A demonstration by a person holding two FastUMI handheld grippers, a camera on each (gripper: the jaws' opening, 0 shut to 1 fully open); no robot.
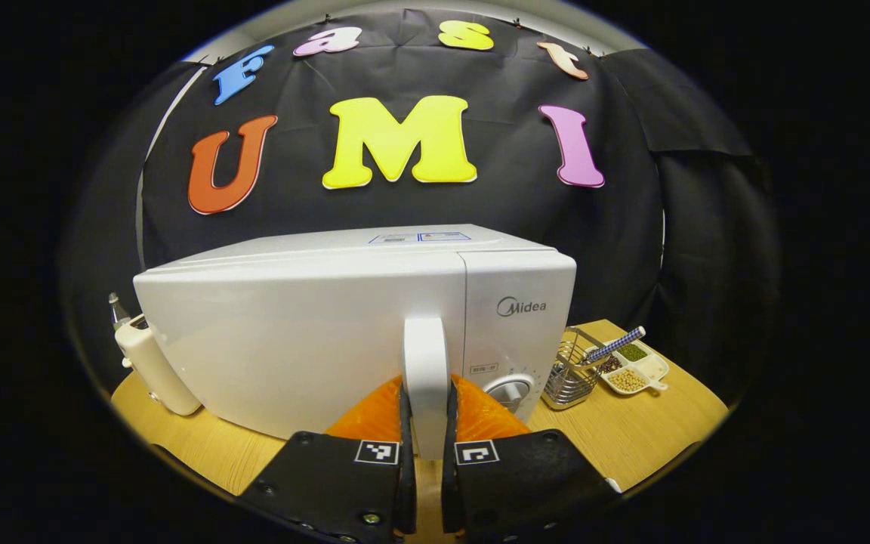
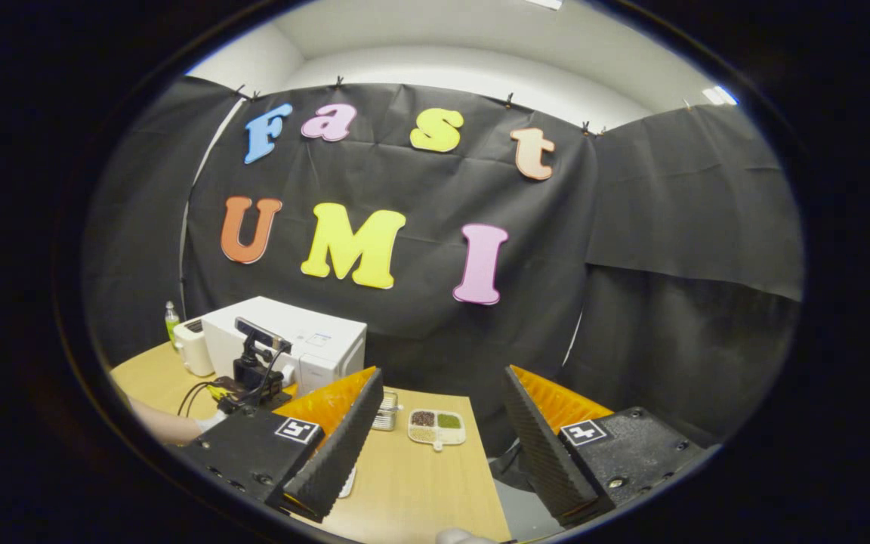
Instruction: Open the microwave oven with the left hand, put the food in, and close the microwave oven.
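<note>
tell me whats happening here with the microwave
A person is working a gripper in each hand at a wooden table. The left gripper is shut on the door handle of the white microwave, whose door looks closed or barely cracked. The right gripper hangs open above the table, holding nothing. No food has gone in yet.

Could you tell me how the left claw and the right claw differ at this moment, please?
The left claw is shut on the microwave door handle; the right claw is open and holds nothing. The left claw is at the microwave; the right claw hangs over the wooden table, apart from it. Both carry square printed markers.
</note>
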